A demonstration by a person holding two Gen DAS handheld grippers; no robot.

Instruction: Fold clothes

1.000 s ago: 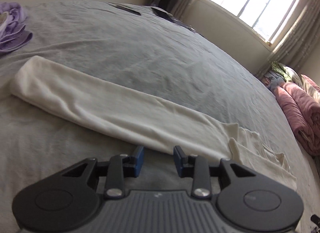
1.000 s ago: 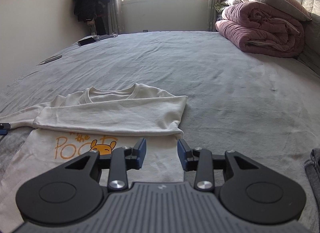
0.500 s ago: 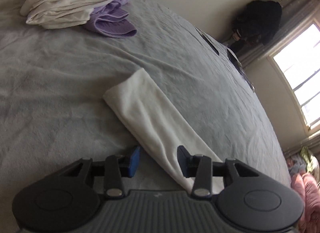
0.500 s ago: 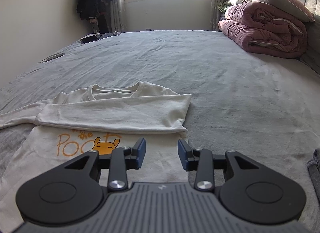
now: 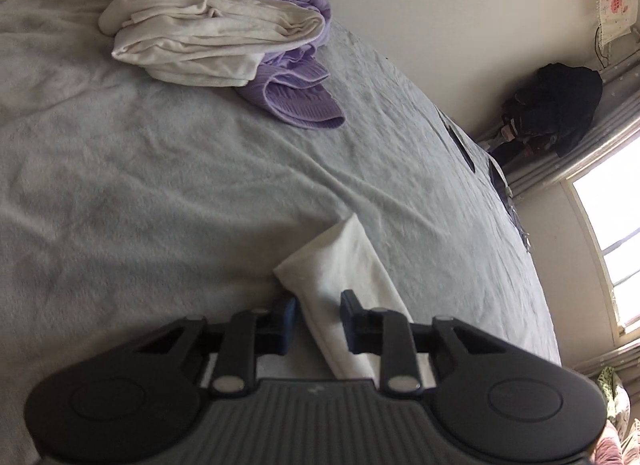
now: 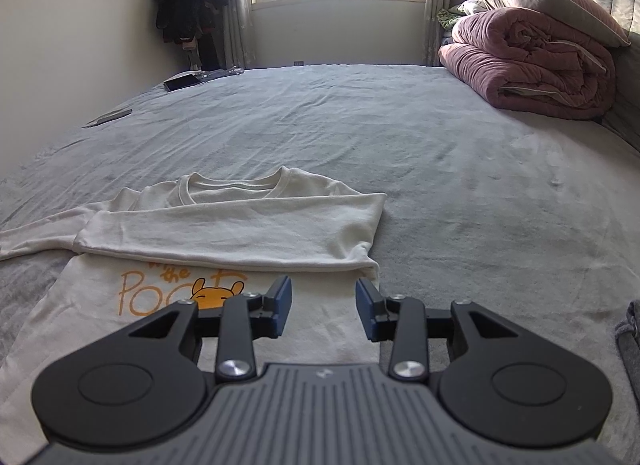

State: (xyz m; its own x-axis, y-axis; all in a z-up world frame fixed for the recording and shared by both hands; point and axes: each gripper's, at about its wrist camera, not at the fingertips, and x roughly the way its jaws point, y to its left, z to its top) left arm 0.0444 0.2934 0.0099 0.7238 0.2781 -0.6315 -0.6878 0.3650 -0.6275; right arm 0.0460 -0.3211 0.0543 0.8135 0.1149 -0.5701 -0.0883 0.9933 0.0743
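Note:
A cream long-sleeved shirt (image 6: pixel 224 225) with an orange cartoon print lies flat on the grey bed (image 6: pixel 440 169). One sleeve is folded across its chest; the other sleeve (image 6: pixel 32 237) stretches off to the left. In the left wrist view that sleeve's cuff end (image 5: pixel 340 261) runs between the fingers of my left gripper (image 5: pixel 318 319), whose jaws are closing around it with a gap still showing. My right gripper (image 6: pixel 323 305) hovers open over the shirt's lower right part, nothing between its fingers.
A heap of cream clothes (image 5: pixel 208 37) and purple clothes (image 5: pixel 296 101) lies on the bed beyond the cuff. A rolled pink quilt (image 6: pixel 532 65) sits at the back right. Flat dark items (image 6: pixel 182 81) lie near the far left edge. A grey garment (image 6: pixel 630 329) pokes in at right.
The left gripper has rolled and slid along the sleeve to its cuff end, and its jaws have narrowed around the cloth. The right gripper has stayed put.

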